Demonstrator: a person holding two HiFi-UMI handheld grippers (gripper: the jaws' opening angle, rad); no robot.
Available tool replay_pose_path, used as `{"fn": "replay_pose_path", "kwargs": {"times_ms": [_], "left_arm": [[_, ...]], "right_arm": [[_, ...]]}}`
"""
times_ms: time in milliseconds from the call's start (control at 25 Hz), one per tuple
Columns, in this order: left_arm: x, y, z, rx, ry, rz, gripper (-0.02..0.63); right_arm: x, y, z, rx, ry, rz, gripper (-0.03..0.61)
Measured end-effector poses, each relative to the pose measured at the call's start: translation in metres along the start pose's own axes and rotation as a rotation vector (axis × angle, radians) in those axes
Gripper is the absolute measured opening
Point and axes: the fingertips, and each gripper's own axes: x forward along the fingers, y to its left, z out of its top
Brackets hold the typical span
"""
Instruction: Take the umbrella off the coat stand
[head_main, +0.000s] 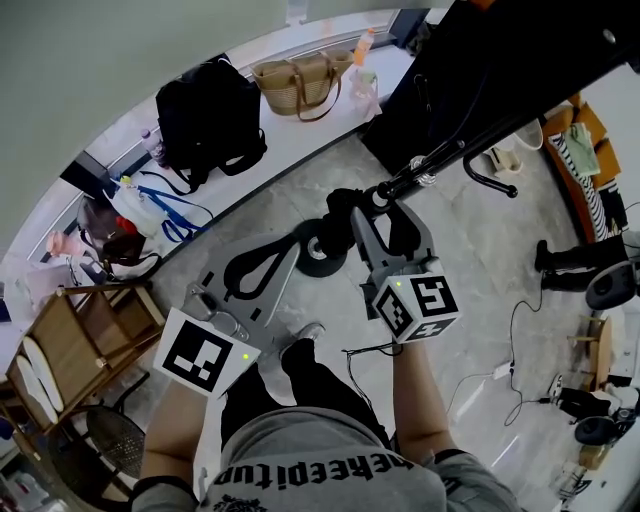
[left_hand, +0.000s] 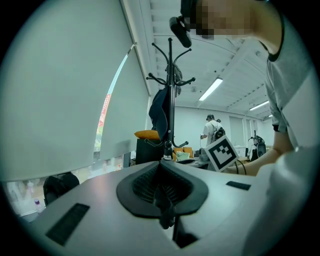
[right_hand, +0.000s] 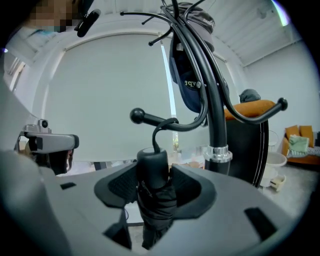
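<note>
The umbrella (right_hand: 152, 170) is a black, folded compact one. Its long axis stands about upright in the right gripper view: the stubby round handle is on top and the bunched canopy hangs down below the pads. A thin black wrist strap (right_hand: 156, 131) rises from the handle top and curves over a ball-tipped hook arm (right_hand: 150, 119) of the coat stand (right_hand: 219, 125), so the umbrella hangs just beside the pole.

The right claw (right_hand: 155, 189) is clamped on the umbrella just under the handle, one pad on each side. The left claw (left_hand: 162, 194) has its pads pressed together with nothing between them, and it is held well apart from the stand.

In the head view the right claw (head_main: 372, 232) reaches toward the stand's pole (head_main: 440, 158), while the left claw (head_main: 285, 250) sits lower and to the left.

A dark garment (right_hand: 189, 82) hangs from the upper hooks.

On the white surface (head_main: 300, 125) along the wall are a black backpack (head_main: 205, 120), a woven handbag (head_main: 298, 85) and a white plastic bag with blue handles (head_main: 150, 205). I cannot see what is in any of them.
</note>
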Motion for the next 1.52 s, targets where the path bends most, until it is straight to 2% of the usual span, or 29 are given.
{"fn": "replay_pose_path", "kwargs": {"times_ms": [240, 840, 1520], "left_arm": [[-0.006, -0.004, 0.008, 0.017, -0.012, -0.016, 0.015], [-0.020, -0.002, 0.019, 0.040, -0.023, -0.040, 0.015], [-0.043, 0.001, 0.031, 0.073, -0.031, -0.076, 0.015]], "right_arm": [[-0.008, 0.018, 0.019, -0.054, -0.030, 0.016, 0.216], [-0.014, 0.047, 0.033, -0.117, -0.041, 0.015, 0.215], [-0.016, 0.080, 0.047, -0.143, -0.056, 0.012, 0.215]]}}
